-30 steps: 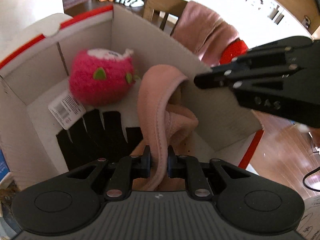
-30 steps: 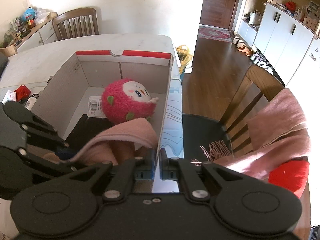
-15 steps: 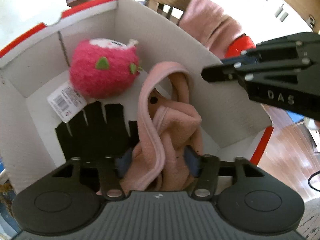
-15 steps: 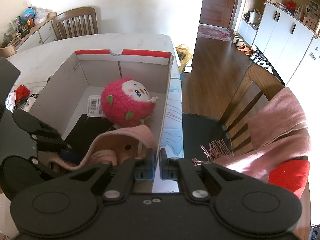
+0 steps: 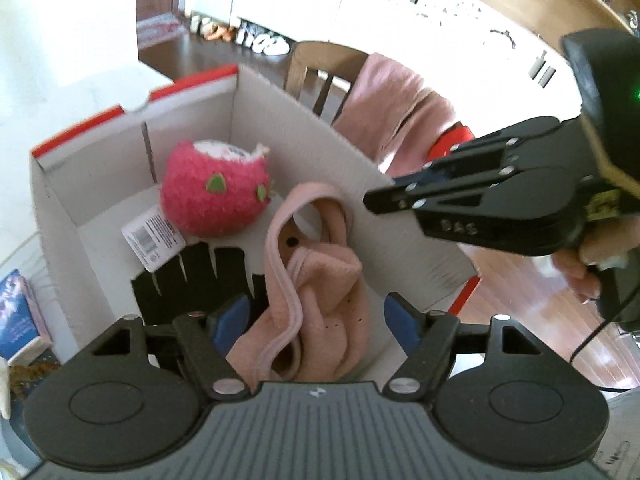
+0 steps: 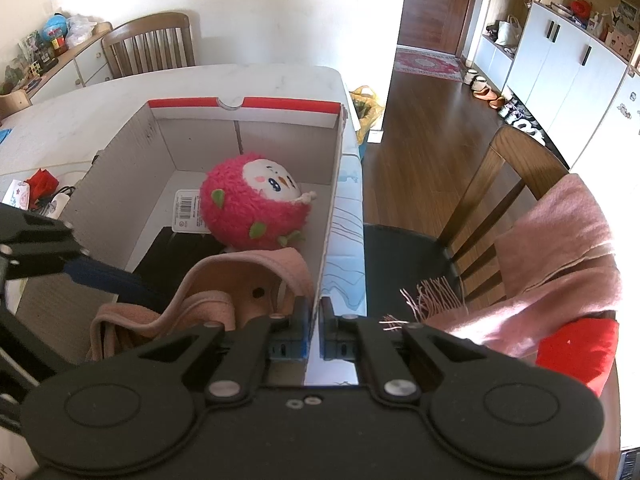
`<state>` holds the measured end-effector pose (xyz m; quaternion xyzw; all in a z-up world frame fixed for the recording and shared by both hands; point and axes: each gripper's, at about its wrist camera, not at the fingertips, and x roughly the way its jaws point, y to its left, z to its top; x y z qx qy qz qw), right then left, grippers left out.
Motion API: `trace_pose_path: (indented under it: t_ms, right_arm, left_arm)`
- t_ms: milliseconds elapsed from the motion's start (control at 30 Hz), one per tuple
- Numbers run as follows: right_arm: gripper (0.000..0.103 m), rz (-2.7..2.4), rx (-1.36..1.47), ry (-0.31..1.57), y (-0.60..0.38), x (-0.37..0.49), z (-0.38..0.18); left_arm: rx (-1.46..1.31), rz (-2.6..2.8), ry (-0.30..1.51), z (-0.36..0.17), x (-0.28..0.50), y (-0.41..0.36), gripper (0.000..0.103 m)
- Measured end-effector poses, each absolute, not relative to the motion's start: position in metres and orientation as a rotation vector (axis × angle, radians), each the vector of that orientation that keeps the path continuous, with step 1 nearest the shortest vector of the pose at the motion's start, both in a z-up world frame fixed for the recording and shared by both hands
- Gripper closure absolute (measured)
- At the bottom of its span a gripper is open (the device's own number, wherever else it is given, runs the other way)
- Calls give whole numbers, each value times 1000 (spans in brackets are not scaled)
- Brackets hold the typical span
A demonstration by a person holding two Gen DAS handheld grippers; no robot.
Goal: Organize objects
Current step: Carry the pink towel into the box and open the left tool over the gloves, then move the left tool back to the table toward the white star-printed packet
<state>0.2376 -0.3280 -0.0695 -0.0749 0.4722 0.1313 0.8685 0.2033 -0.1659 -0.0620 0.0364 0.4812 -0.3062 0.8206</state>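
An open cardboard box (image 5: 304,140) with red rims holds a pink round plush (image 5: 216,192), black gloves (image 5: 188,276) with a white tag (image 5: 154,238), and a crumpled pink cloth (image 5: 320,280). My left gripper (image 5: 316,316) hovers over the box's near end. Its jaws are opening, and the pink cloth lies loose between the blue pads, untouched. My right gripper (image 6: 316,320) is shut on the top edge of the box's (image 6: 280,120) right wall. The right wrist view shows the plush (image 6: 252,204), the cloth (image 6: 224,280) and one of the left fingers (image 6: 104,280).
A wooden chair (image 6: 516,168) with a pink scarf (image 6: 560,248) and a red item (image 6: 576,348) stands right of the white table (image 6: 80,120). Small clutter (image 6: 40,188) lies left of the box. A blue book (image 5: 20,312) sits beside the box. A hand (image 5: 592,264) holds the right gripper (image 5: 370,202).
My left gripper opened and let go of the pink cloth, then lifted back a little. The cloth slumped into the box. The right gripper stayed clamped on the wall.
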Motion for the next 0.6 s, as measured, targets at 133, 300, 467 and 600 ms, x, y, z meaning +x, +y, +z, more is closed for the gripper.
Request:
trace_pose_path:
  t_ms: [133, 300, 467, 600]
  right_arm:
    - [99, 273, -153, 990, -328, 238, -70]
    - [99, 271, -157, 991, -329, 238, -70]
    - [99, 269, -162, 994, -330, 238, -69]
    - [99, 266, -166, 997, -330, 238, -70]
  left_arm:
    - [54, -625, 978, -48, 197, -155, 24]
    - [14, -585, 913, -30, 188, -135, 22]
    - [-36, -531, 863, -19, 178, -108, 21]
    - [-67, -458, 833, -17, 170, -78, 17]
